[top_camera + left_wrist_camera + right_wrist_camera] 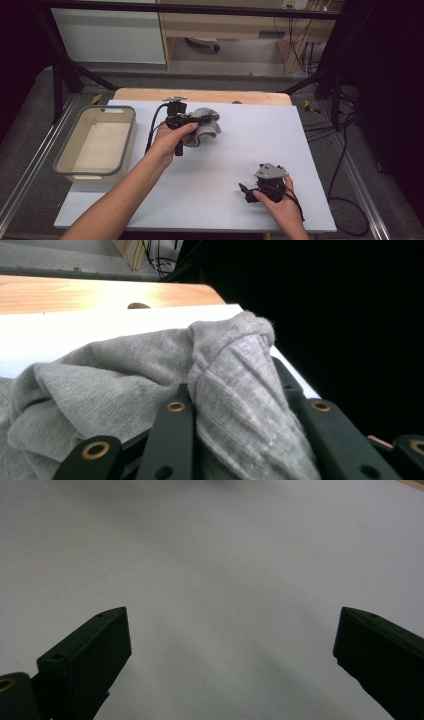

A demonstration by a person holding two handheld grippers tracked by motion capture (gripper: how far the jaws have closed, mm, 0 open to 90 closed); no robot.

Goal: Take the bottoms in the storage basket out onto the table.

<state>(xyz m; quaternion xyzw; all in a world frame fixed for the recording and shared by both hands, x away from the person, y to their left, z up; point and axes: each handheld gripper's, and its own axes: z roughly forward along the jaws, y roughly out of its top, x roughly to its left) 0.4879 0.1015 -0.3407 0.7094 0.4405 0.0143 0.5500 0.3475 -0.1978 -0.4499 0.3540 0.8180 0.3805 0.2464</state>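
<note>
The left hand-held gripper (200,120) pinches a grey cloth (206,128) near the far middle of the white desk (260,135), its jaws pressed onto a raised fold. The cloth (150,390) bunches around and under the jaws; crumpled as it is, I cannot tell any long axis. The right hand-held gripper (246,192) rests near the desk's near edge, jaws spread wide, well apart from the cloth. A beige bin (67,167) sits at the left.
</note>
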